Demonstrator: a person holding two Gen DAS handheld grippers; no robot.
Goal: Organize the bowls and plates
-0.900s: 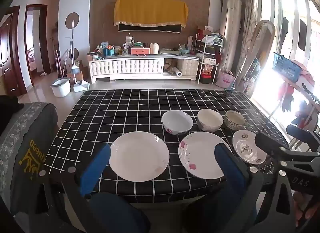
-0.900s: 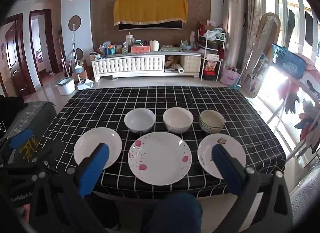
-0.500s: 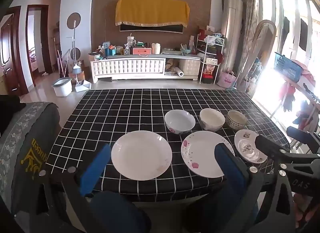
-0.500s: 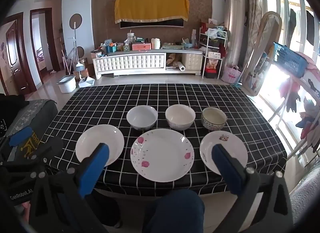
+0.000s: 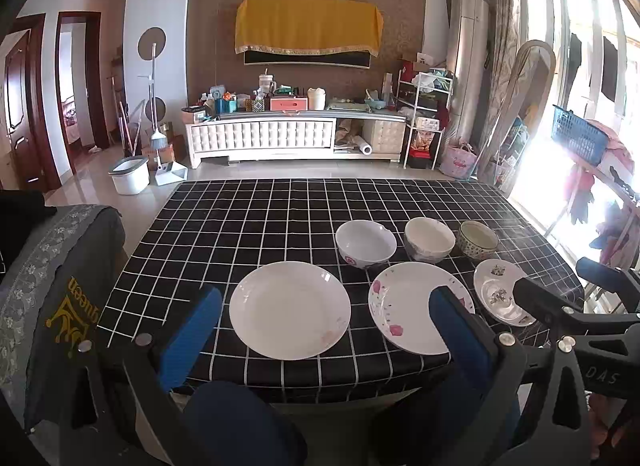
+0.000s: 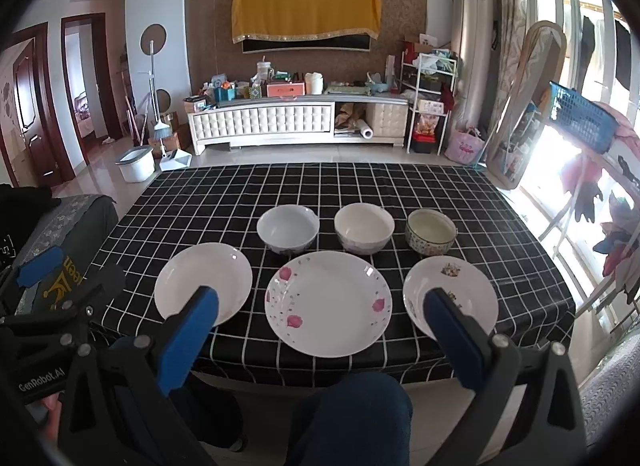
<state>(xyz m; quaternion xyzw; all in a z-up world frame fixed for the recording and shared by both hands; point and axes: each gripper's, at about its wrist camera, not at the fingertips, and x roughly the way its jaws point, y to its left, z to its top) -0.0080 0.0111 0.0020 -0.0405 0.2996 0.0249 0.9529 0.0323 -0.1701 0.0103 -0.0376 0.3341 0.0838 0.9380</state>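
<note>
White plates (image 6: 328, 302) and bowls (image 6: 363, 227) lie unstacked on the table (image 6: 200, 205), just beyond both grippers' spread, empty fingers (image 6: 188, 330); no sorting is done yet, everything remains.

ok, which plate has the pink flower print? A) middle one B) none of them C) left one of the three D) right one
A: in the right wrist view the white plate with pink flowers lies between the plain white plate and the smaller white plate with a dark motif on the black checked tablecloth.
</note>
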